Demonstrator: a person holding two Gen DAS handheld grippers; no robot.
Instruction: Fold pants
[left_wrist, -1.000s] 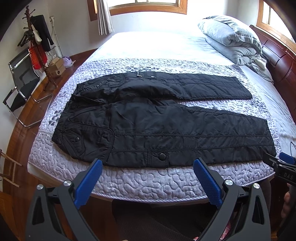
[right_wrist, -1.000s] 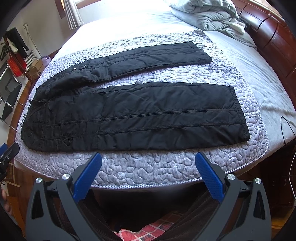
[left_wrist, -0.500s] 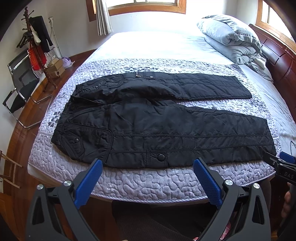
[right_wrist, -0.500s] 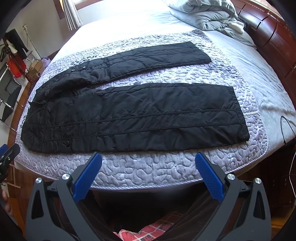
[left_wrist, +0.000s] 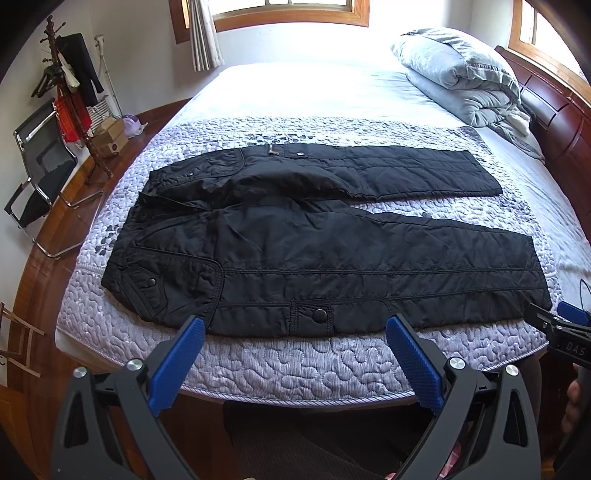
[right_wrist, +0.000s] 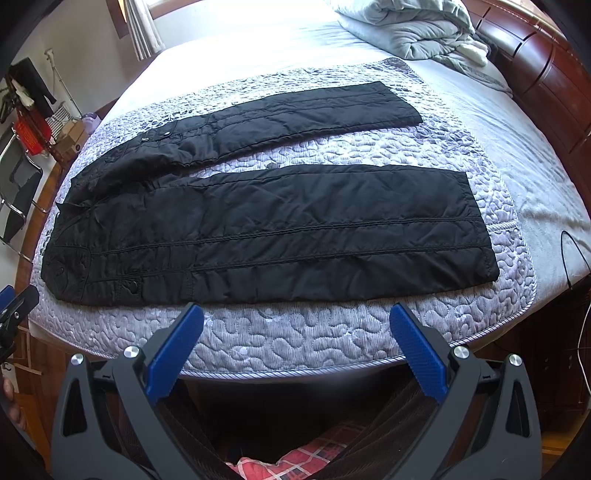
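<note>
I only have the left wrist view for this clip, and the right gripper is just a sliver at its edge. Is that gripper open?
Observer: Yes. The right gripper is open, its blue fingers spread wide with nothing between them.
Operator: Is it touching the pants?
Observer: No. It hangs over the quilt's near edge, and the pants lie beyond the fingertips.
Operator: That sliver covers the near cuff's corner. Is it hanging off the quilt?
Observer: No. The near cuff lies flat, wholly on the quilt.

1 pants (left_wrist: 332, 258) (2 legs), 2 tongs: left (left_wrist: 295, 332), right (right_wrist: 295, 321); 1 bed (left_wrist: 295, 362), 1 duvet (left_wrist: 461, 77), 1 chair (left_wrist: 37, 173).
</note>
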